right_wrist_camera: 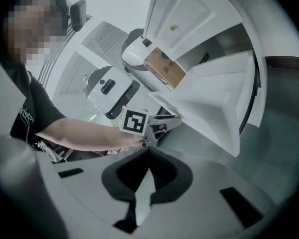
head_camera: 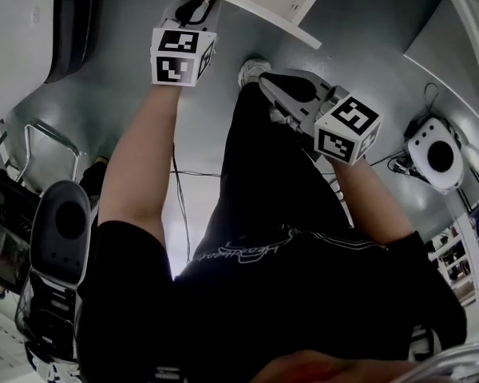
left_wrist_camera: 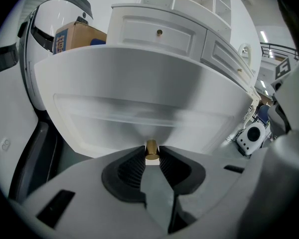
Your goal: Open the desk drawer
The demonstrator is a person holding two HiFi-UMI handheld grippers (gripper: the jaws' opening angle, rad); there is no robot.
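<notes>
Drawer (left_wrist_camera: pixel 139 98) mid-pull, likely: left claw (left_wrist_camera: pixel 151 153) clenched on brass knob (left_wrist_camera: pixel 151 147); right claw (right_wrist_camera: pixel 148 152) clenched, empty. Next: straight outward pull.

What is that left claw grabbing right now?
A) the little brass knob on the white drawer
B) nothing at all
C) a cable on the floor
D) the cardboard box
A: the left gripper view shows the left gripper with its jaws closed on the brass knob of the white drawer.
</notes>
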